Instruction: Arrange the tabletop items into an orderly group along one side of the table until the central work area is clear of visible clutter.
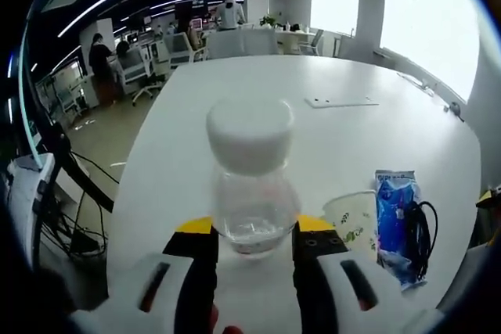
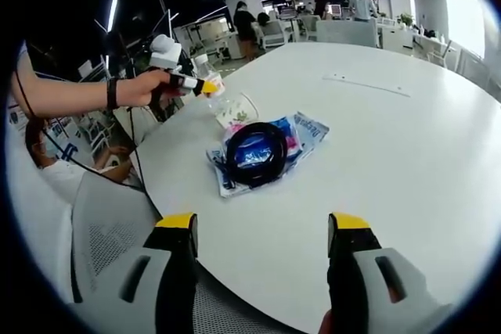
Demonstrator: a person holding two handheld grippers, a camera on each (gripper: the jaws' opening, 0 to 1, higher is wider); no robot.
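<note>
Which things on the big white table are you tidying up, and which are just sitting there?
Being tidied:
- clear bottle with a white cap, between the left gripper jaws
- paper cup
- blue packet
- black cable coil lying on the packet

Just lying about:
- flat white panel far across the table
- office chairs beyond it

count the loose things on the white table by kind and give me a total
clear plastic bottle with a white cap, between the left gripper's jaws: 1
white paper cup with a green print: 1
blue plastic packet: 1
coiled black cable, on the packet: 1
flat white card, farther along the table: 1
total: 5
</note>
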